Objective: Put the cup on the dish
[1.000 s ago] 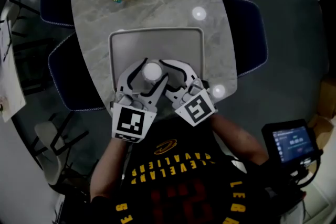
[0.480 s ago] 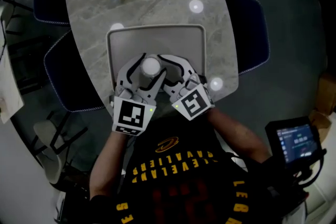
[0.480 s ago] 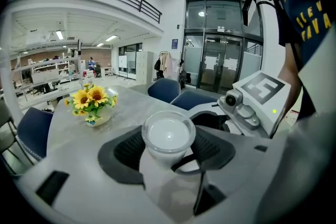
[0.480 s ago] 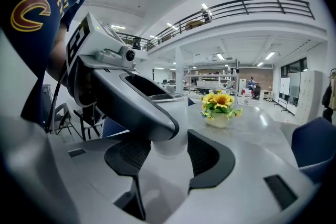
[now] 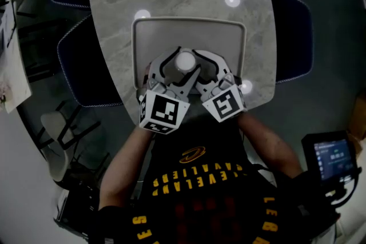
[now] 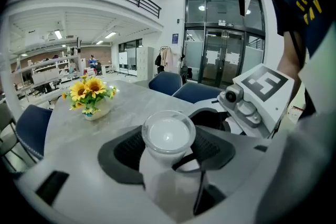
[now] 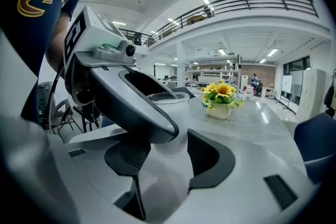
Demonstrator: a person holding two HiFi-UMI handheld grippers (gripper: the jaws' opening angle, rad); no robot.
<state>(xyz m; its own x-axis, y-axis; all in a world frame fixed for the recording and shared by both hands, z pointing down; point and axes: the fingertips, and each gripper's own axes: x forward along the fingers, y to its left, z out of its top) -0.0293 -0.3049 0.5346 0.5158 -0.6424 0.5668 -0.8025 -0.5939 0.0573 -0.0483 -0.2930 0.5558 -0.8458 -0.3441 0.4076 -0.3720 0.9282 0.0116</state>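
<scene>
**A:** What sits closest?

**B:** The person's dark jersey [image 5: 194, 180], its lower part cut off by the frame. To its right is a small lit screen [image 5: 334, 158], with print too small to read.

**A:** And the grippers?

**B:** They are side by side at the near edge of the desk [image 5: 114, 8]. The left gripper [image 5: 176, 64] has its jaws pinching the cup [image 5: 185, 60], dark pads against both sides. The right gripper [image 5: 198, 66] has the same cup between its jaws, and they close on it too. In the right gripper view, though, one jaw of the left gripper crosses in front and covers part of the cup and one pad.

**A:** Where is the cup, then?

**B:** It is upright, over the near part of the rectangular grey dish [image 5: 229, 37]. The jaws hide its base, so I cannot tell whether it rests on the dish or hangs just above.

**A:** Farther out?

**B:** Blue chairs [image 5: 86, 68] flank the desk, partly tucked beneath it. At the far end stand sunflowers [image 6: 88, 93] in a pale pot, and the head view cuts them off at its top edge.
</scene>
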